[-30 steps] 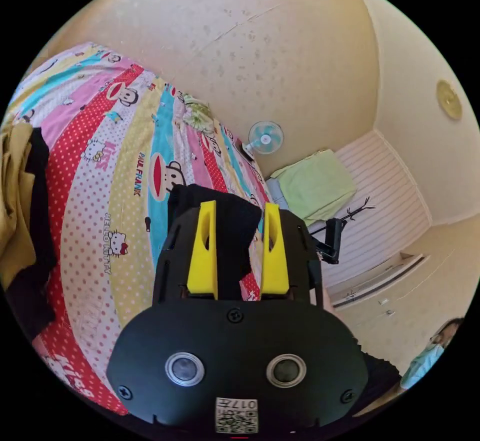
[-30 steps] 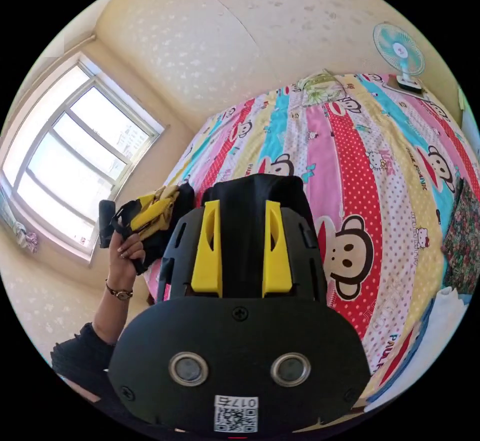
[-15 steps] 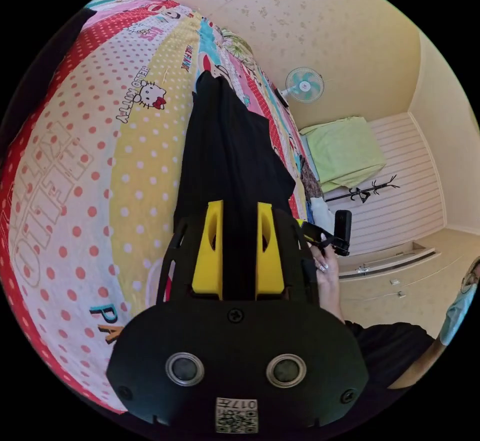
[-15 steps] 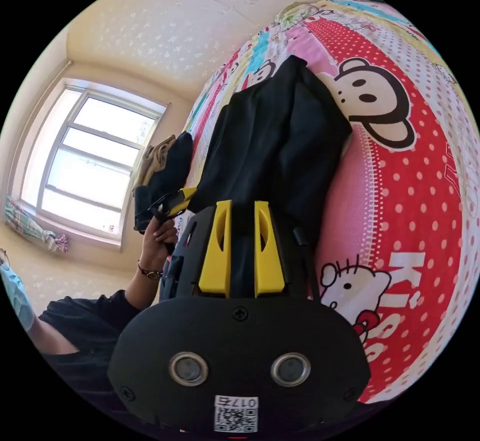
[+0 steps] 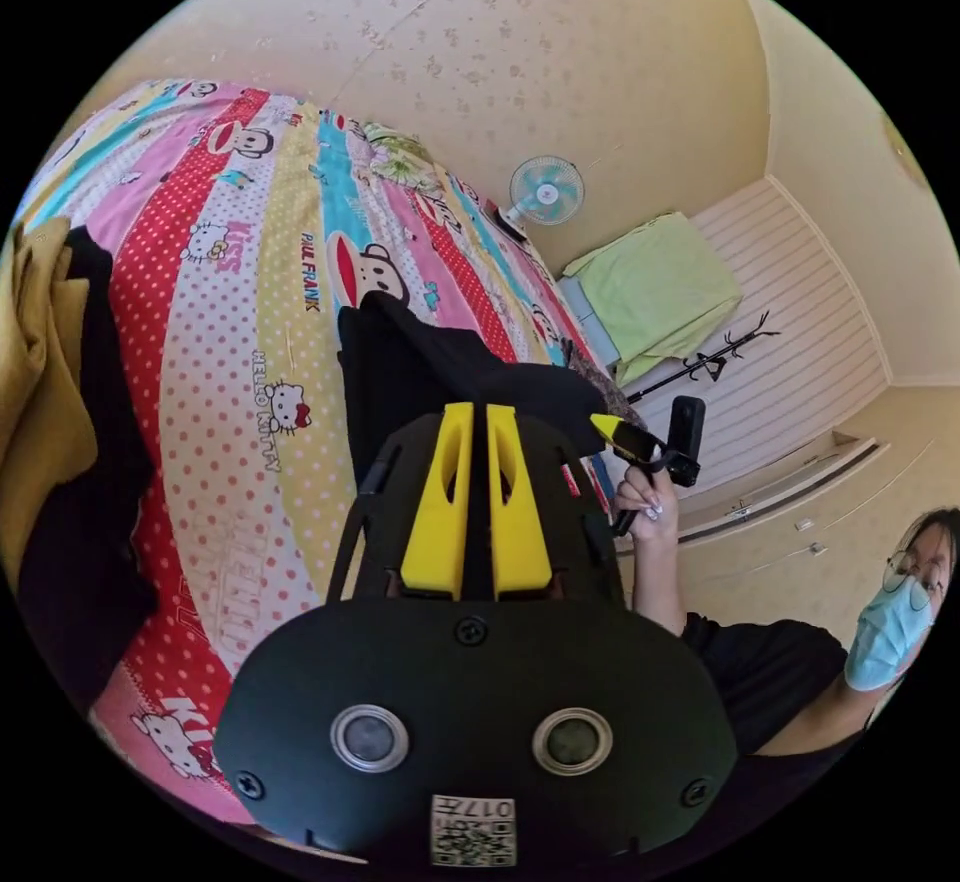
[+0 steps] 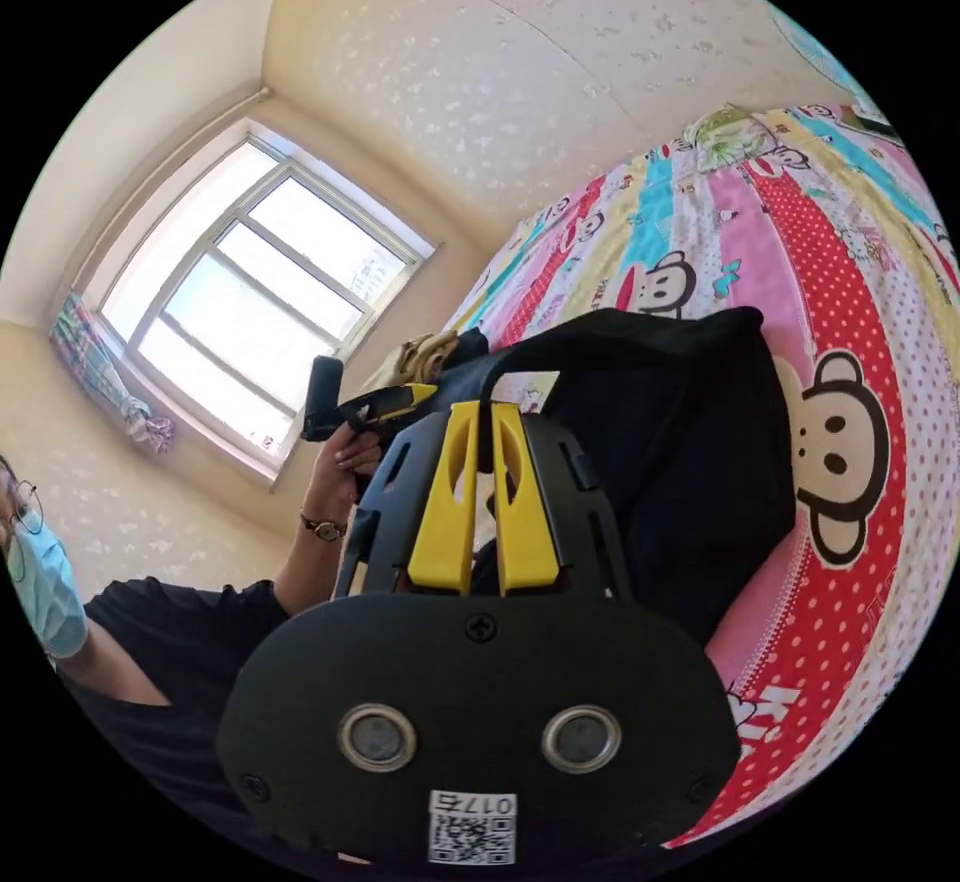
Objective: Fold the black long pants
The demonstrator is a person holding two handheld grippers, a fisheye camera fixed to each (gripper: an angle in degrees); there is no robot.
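Observation:
The black long pants lie bunched on the cartoon-print bed sheet, with one edge lifted off it. My left gripper is shut on that edge, its yellow jaws almost touching. In the right gripper view the pants rise from the sheet, and a thin black band arches into my right gripper, which is shut on it. The band runs on to the left gripper, held in a hand. In the left gripper view the right gripper is held close by, at the pants' other corner.
A pile of mustard and black clothes lies on the bed's left side, also seen as the pile. A fan, a green-covered piece and a coat stand stand beyond the bed. A window is nearby. The person stands beside the bed.
Both pairs of jaws have closed tighter on the black fabric. The pants, stretched long before the jaws half a second ago, now sit bunched on the sheet. Both cameras have swung.

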